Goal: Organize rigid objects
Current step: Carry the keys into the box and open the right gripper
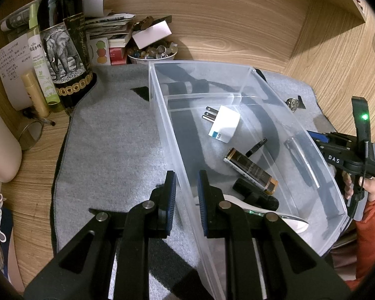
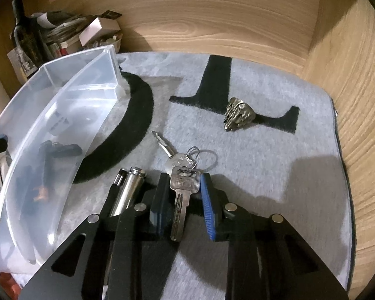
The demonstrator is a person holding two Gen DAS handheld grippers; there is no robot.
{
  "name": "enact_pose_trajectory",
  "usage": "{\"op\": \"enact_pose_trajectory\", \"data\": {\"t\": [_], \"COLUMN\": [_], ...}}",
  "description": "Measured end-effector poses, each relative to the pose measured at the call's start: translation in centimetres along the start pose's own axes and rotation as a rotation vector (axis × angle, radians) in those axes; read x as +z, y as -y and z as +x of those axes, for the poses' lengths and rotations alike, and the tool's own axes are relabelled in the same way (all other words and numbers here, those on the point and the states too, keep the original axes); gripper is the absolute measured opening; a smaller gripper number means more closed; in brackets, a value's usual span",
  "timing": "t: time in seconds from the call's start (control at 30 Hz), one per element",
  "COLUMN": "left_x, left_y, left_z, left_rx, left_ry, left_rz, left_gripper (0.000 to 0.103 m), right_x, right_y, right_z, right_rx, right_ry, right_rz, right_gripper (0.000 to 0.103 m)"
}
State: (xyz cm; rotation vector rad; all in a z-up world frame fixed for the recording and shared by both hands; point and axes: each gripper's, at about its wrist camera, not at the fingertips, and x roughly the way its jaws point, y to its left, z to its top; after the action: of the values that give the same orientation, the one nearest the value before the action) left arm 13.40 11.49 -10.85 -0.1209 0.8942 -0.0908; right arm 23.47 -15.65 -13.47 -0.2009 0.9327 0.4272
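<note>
Grey mat (image 1: 107,130) with black lettering spread over a wooden desk (image 1: 237,25); clear plastic bin (image 1: 237,75) resting on it.

Left gripper (image 1: 186,195) straddling the bin's near-left wall, one finger outside, one inside, jaws parted with a gap either side of the plastic, not clamped on it.

Inside the bin, seen only from the left wrist: white plug adapter (image 1: 223,123) toward 12 o'clock, 9-volt battery (image 1: 251,171) at centre, small black clip (image 1: 256,147) just beside it at 1 o'clock, black cylindrical gadget (image 1: 256,195) touching the battery's near end, white object (image 1: 282,218) under that at 5 o'clock. From the right wrist those contents blurred to dark shapes through the bin (image 2: 62,115) wall.

Right gripper (image 2: 182,195) visible in the left view only as a black body at 3 o'clock (image 1: 347,155). From its own camera: fingers wide apart around a bunch of keys (image 2: 183,172) lying on the mat (image 2: 262,175), large key between the pads, contact not clear. Chrome cylinder (image 2: 127,190) just beside at 9 o'clock. Ornate metal ring (image 2: 238,113) well apart toward 1 o'clock, a mere speck in the left view (image 1: 293,103).

Wine bottle (image 1: 62,40) with elephant label and bowl of polished stones (image 1: 152,51) at 11 o'clock.
</note>
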Motion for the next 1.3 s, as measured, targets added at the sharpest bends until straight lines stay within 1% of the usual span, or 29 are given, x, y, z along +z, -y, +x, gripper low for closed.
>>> {"op": "enact_pose_trajectory", "data": {"t": [0.17, 0.37, 0.8, 1.07, 1.3], "left_x": [0.0, 0.0, 0.0, 0.0, 0.0], "left_y": [0.0, 0.2, 0.4, 0.4, 0.4], "left_z": [0.0, -0.2, -0.2, -0.2, -0.2], "left_rx": [0.002, 0.008, 0.011, 0.011, 0.011], "left_ry": [0.001, 0.008, 0.010, 0.010, 0.010], "left_rz": [0.001, 0.004, 0.006, 0.006, 0.005], "left_gripper": [0.017, 0.017, 0.017, 0.017, 0.017], "right_x": [0.0, 0.6, 2.5, 3.6, 4.2], "right_y": [-0.1, -0.6, -2.5, -5.5, -9.0], "right_z": [-1.1, -3.7, -9.1, -11.7, -12.6], "right_rx": [-0.002, -0.027, -0.023, 0.020, 0.095], "right_ry": [0.034, 0.118, 0.278, 0.361, 0.400], "right_rz": [0.013, -0.006, -0.046, -0.112, -0.185], "right_gripper": [0.023, 0.023, 0.023, 0.023, 0.023]}}
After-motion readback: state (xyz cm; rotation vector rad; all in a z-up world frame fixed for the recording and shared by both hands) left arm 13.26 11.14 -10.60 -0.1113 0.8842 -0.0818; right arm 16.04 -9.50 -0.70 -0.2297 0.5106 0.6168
